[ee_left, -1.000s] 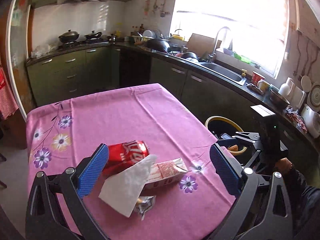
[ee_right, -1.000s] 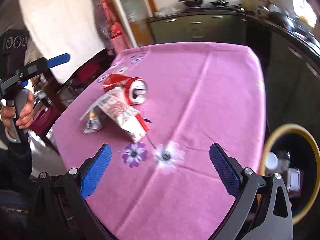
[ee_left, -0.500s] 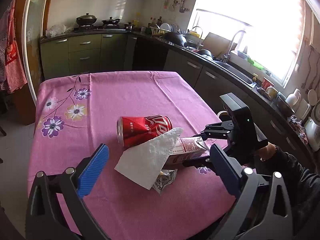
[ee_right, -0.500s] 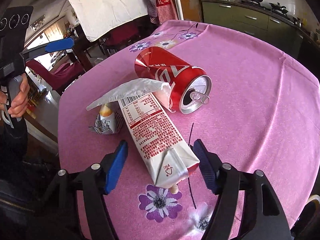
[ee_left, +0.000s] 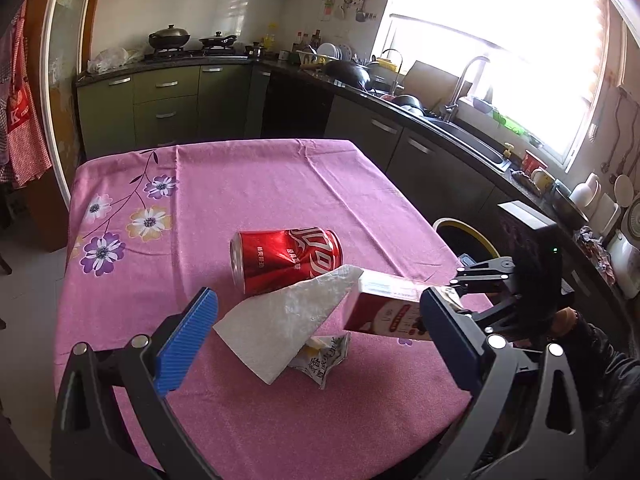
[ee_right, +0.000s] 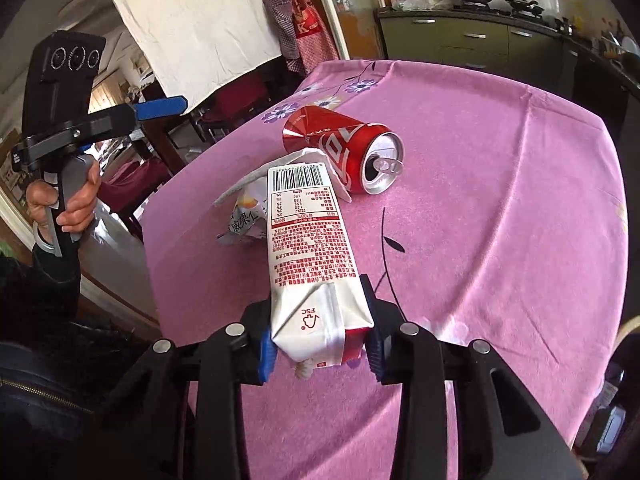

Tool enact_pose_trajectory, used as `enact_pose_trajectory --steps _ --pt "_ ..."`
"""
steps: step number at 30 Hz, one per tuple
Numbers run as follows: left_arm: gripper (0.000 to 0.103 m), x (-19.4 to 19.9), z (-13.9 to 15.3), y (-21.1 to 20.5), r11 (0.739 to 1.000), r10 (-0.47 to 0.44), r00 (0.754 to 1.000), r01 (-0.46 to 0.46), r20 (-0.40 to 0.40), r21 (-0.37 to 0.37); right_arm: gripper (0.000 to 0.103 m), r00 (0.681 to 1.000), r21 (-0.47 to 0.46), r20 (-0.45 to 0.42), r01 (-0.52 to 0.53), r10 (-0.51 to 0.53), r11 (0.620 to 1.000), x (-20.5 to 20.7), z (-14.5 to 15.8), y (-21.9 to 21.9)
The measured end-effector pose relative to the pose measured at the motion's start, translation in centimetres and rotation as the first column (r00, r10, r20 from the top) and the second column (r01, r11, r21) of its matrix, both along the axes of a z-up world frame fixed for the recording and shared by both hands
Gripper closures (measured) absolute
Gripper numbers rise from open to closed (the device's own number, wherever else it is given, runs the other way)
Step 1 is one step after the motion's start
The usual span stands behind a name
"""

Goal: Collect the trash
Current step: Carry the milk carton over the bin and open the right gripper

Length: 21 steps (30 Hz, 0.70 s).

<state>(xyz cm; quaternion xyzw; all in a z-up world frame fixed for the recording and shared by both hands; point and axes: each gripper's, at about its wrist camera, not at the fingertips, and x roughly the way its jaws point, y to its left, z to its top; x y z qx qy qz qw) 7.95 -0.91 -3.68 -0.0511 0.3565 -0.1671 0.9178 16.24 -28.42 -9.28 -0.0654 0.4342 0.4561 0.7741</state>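
- My right gripper point(ee_right: 320, 344) has just been closing and now pinches the carton point(ee_right: 310, 248) by its folded end, the far end tilted up off the desk point(ee_right: 500, 200).
- My left gripper point(ee_left: 320, 336) is spread wide, the napkin point(ee_left: 288, 320) lying between its fingers, untouched.
- The can point(ee_left: 286, 260) lies on its side just beyond.

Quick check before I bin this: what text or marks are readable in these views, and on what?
"FSC" with a logo: folded end of the milk carton, held in the right tongs.
Barcode and red print on the carton: too small to read.
White script on the red can: upside down, not legible.
"K": red checked apron hanging by the doorway.
Characters on the crumpled wrapper: too blurred to read.
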Motion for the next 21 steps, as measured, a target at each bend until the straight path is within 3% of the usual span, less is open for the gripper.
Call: enact_pose_trajectory --steps 5,8,10,13,17,18,20,21 --pt "0.007 0.3 -0.1 -0.4 1.000 -0.011 1.000 0.011 -0.006 0.011 0.067 0.990 0.034 0.029 0.140 -0.141 0.990 -1.7 2.0 -4.5" --pt "0.007 0.2 -0.3 -1.0 0.999 -0.034 0.999 0.034 -0.013 0.024 0.067 0.946 0.020 0.080 0.315 -0.316 0.949 -1.2 3.3 -9.1" --pt "0.007 0.1 -0.4 -1.5 0.998 -0.052 0.998 0.053 -0.018 0.032 0.067 0.883 -0.020 0.116 0.460 -0.455 0.888 -0.2 3.4 -12.7" --pt "0.007 0.1 -0.7 -2.1 0.996 -0.072 0.997 0.073 -0.031 0.040 0.067 0.771 -0.111 0.156 0.635 -0.618 0.765 1.6 2.3 -17.9" --pt "0.007 0.7 -1.4 -2.8 0.995 -0.084 0.994 0.087 -0.066 0.047 0.066 0.662 -0.202 0.189 0.749 -0.726 0.631 3.8 -0.5 -22.9" --pt "0.007 0.9 -1.7 -2.9 0.995 -0.085 0.993 0.089 -0.075 0.047 0.063 0.639 -0.218 0.193 0.768 -0.744 0.603 4.4 -1.1 -23.8" --pt "0.007 1.3 -2.1 -3.1 0.994 -0.088 0.992 0.093 -0.093 0.051 0.037 0.605 -0.223 0.201 0.794 -0.770 0.565 5.1 -1.9 -24.9" --pt "0.007 1.4 -2.3 -3.2 0.994 -0.089 0.991 0.095 -0.099 0.055 0.037 0.586 -0.212 0.210 0.809 -0.783 0.548 5.2 -2.0 -25.2"
